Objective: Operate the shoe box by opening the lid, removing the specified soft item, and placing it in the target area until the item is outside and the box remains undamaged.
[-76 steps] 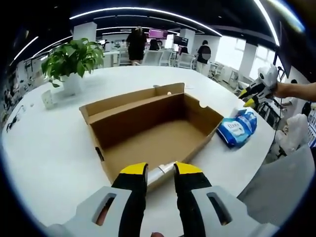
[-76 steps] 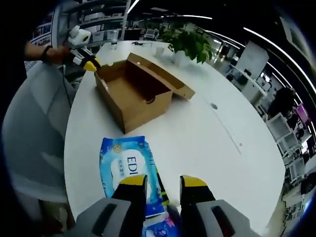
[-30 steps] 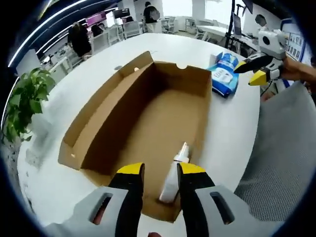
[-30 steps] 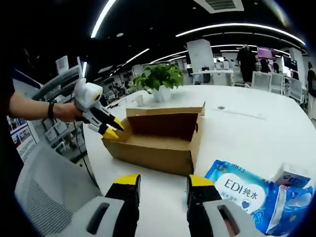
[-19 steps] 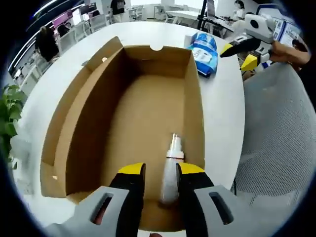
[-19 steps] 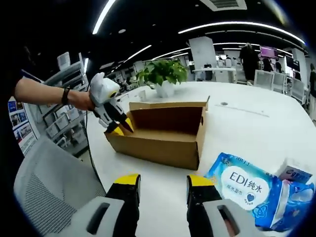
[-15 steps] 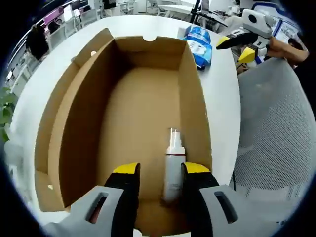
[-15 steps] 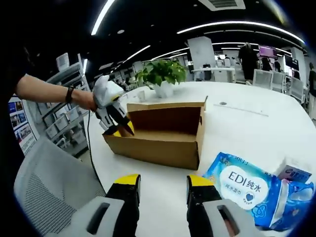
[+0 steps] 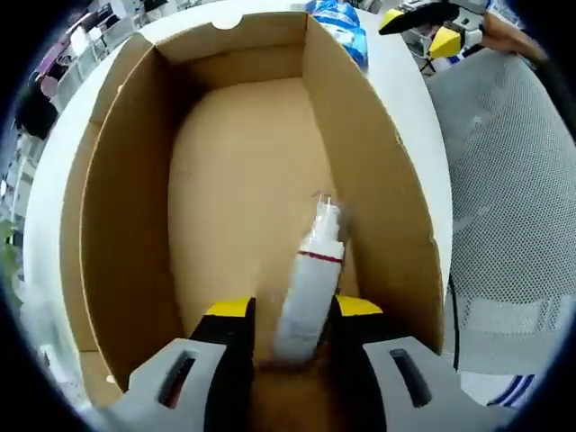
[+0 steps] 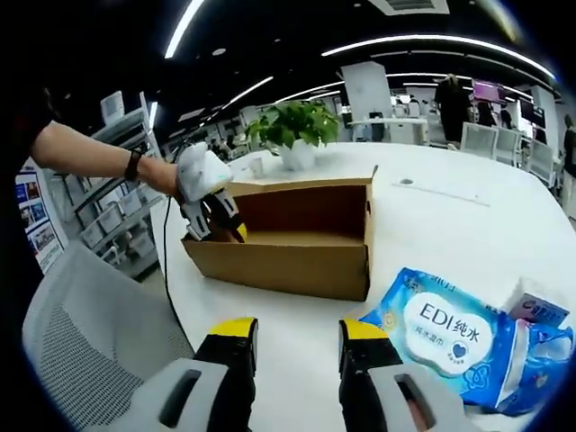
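The brown cardboard shoe box [image 9: 117,180] stands open on the white table, and I look straight down into it in the left gripper view. A white bottle with a pump top [image 9: 310,270] lies on the box floor. My left gripper [image 9: 294,313] is open and low inside the box, its jaws either side of the bottle's base. In the right gripper view the box [image 10: 288,256] sits mid-table with the left gripper [image 10: 216,220] dipping into its near-left end. My right gripper [image 10: 298,331] hovers open above the table, nothing between its jaws. A blue wipes pack [image 10: 450,333] lies right of it.
A potted plant [image 10: 292,126] stands behind the box. A grey mesh chair [image 10: 81,342] sits off the table's left edge, also seen as mesh [image 9: 513,207]. A small tissue pack [image 10: 538,312] lies by the wipes. The right gripper's yellow tips [image 9: 423,18] and the wipes pack [image 9: 342,16] show beyond the box.
My left gripper has dropped deeper into the box, so the bottle now lies between its jaws. The right gripper has barely moved.
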